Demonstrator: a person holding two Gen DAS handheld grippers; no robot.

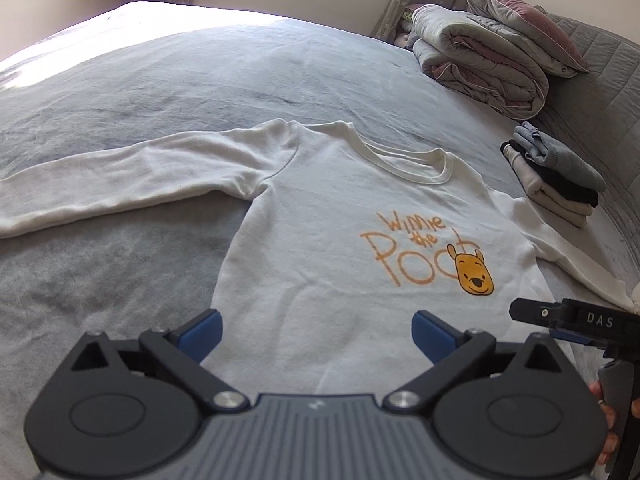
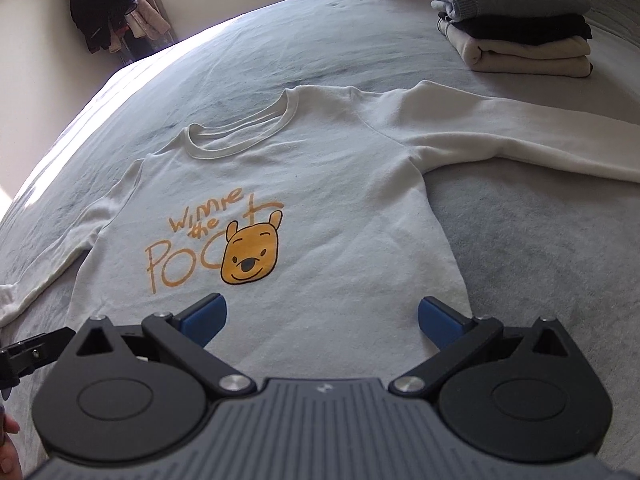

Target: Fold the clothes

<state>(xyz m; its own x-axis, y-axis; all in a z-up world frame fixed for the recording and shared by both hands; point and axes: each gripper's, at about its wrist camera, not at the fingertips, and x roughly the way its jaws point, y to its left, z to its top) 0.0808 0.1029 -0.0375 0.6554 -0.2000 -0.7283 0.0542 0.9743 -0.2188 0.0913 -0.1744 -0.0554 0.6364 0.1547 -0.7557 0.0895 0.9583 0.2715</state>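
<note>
A white long-sleeved sweatshirt (image 1: 320, 240) with an orange bear print (image 1: 475, 274) lies flat, front up, on the grey bed, both sleeves spread out to the sides. My left gripper (image 1: 316, 336) hovers over its lower body, blue pads wide apart with nothing between them. In the right wrist view the same sweatshirt (image 2: 340, 200) lies spread, and my right gripper (image 2: 322, 326) stands open above its hem area, holding nothing. The right gripper's body (image 1: 576, 322) shows at the right edge of the left wrist view.
A stack of folded clothes (image 1: 552, 176) (image 2: 516, 36) sits on the bed beyond the right sleeve. A rolled duvet and a pillow (image 1: 492, 48) lie at the far right by the headboard. Clothes hang (image 2: 104, 4) beside the window. Grey bedspread (image 1: 120, 120) stretches to the left.
</note>
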